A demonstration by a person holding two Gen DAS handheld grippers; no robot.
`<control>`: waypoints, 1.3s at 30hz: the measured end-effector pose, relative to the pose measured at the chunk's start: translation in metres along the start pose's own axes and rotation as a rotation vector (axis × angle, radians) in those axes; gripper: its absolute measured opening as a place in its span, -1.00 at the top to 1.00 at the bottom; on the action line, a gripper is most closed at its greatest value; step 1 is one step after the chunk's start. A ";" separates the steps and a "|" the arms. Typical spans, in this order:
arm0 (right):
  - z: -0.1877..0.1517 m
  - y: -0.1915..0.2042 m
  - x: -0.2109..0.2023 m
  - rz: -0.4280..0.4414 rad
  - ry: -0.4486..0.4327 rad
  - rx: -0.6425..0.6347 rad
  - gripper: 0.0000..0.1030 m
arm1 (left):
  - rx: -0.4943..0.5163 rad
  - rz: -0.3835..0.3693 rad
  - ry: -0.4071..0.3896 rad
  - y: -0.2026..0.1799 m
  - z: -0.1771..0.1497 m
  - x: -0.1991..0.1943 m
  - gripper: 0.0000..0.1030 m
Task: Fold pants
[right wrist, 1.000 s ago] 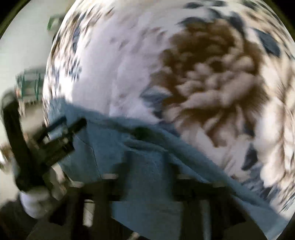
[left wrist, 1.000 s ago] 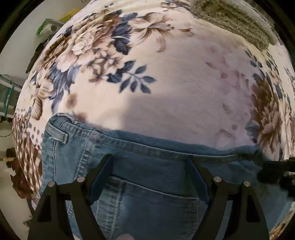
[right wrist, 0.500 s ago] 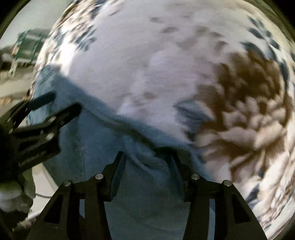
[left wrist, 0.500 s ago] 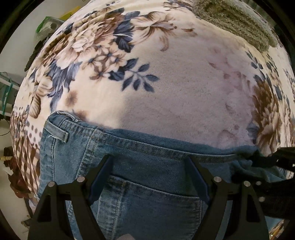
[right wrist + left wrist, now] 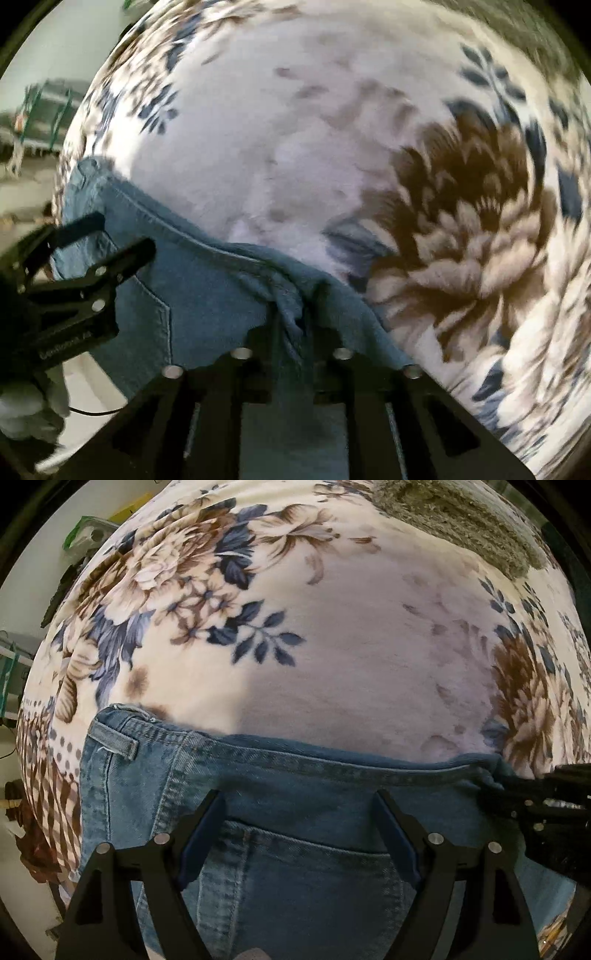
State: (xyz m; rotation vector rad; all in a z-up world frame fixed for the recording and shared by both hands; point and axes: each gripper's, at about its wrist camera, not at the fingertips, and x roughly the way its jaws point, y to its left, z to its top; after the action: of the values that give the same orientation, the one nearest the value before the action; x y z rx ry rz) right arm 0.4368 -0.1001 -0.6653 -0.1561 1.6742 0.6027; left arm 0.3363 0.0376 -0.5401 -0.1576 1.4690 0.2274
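Blue denim pants (image 5: 295, 775) lie on a floral blanket (image 5: 332, 646), waistband away from me, a back pocket and belt loop showing. My left gripper (image 5: 299, 812) is open, its fingers wide apart over the waistband above the pocket. The pants also show in the right wrist view (image 5: 207, 288). My right gripper (image 5: 295, 317) is shut on a bunched fold of the waistband at its right end. The left gripper shows at the left of the right wrist view (image 5: 99, 251), and the right one at the right edge of the left wrist view (image 5: 546, 801).
A grey-green fuzzy folded textile (image 5: 461, 520) lies at the blanket's far right. The blanket's left edge drops to a pale floor with green-framed clutter (image 5: 40, 107). A white-gloved hand (image 5: 26, 406) holds the left gripper.
My right gripper has closed its fingers on the waistband's right end, bunching the denim. The left gripper has stayed open over the waistband, nearly still.
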 end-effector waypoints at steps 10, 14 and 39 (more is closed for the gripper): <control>-0.149 -0.126 -0.027 0.067 -0.018 0.434 0.22 | 0.174 -0.073 -0.005 -0.093 -0.012 -0.003 -0.56; -0.171 -0.164 -0.015 0.008 -0.140 0.558 0.60 | 0.212 0.012 -0.027 -0.117 0.003 0.026 -0.66; -0.624 -0.350 -0.012 0.352 -0.706 1.572 -0.01 | 0.268 -0.072 0.076 -0.230 -0.144 0.021 -0.88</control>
State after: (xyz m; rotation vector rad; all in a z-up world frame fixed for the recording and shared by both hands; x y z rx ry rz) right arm 0.0411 -0.6943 -0.7112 1.3321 1.0601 -0.4976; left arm 0.2556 -0.2188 -0.5822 -0.0016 1.5508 -0.0355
